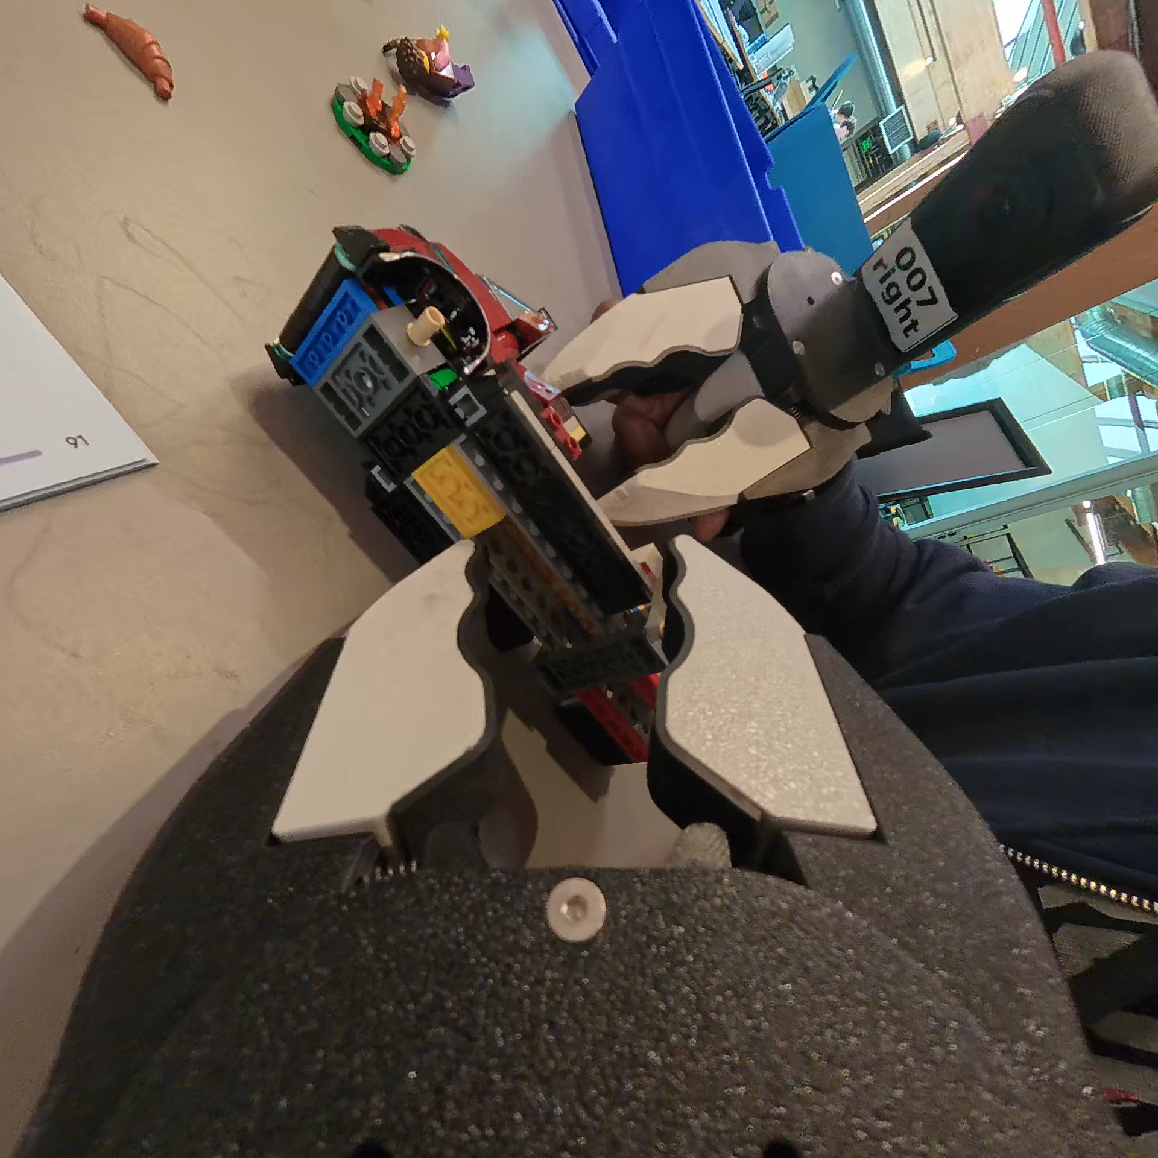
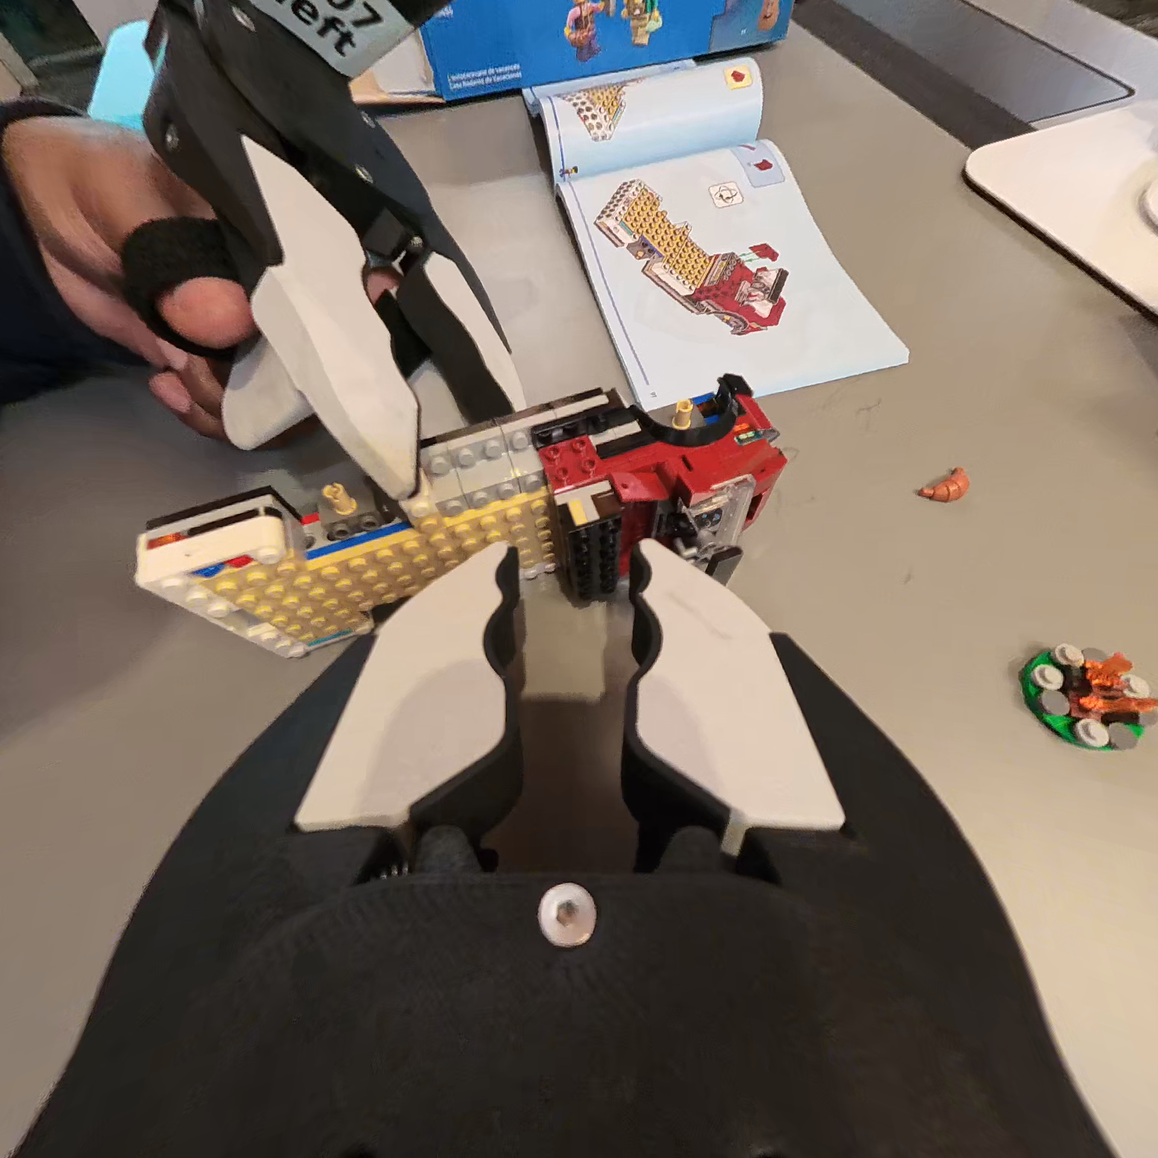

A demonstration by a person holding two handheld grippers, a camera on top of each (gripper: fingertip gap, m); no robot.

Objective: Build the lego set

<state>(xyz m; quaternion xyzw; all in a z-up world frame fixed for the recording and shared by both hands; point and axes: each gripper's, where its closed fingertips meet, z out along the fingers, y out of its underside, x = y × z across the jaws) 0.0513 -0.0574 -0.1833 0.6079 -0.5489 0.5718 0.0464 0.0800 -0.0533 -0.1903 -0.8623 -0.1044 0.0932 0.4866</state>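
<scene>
In the left wrist view, the left gripper (image 1: 567,586) reached along a long toy-brick vehicle model (image 1: 476,464) in red, black, grey and yellow, lying tipped on its side on a grey table (image 1: 188,313). Its two pale fingers straddled the model's near end – one on each side, right up against it, though whether the pads pressed could not be told. Only this view showed the model's underside, a blue bin (image 1: 677,156) behind, a small brown-haired toy figure (image 1: 429,62) and windows beyond. The right gripper (image 1: 586,438) came in from the right, fingers parted around nothing.

In the right wrist view, the right gripper (image 2: 573,570) hovered just short of the model's black studded block (image 2: 592,564), its fingers apart and gripping nothing. Only here did the tan studded plate (image 2: 376,564), the open instruction booklet (image 2: 720,250) and a blue cardboard box (image 2: 595,37) show. The left gripper (image 2: 438,464) came down from upper left – one fingertip (image 2: 395,464) touching the grey bricks. A brown toy croissant (image 2: 946,485) and a green round campfire piece (image 2: 1087,698) lay to the right.
</scene>
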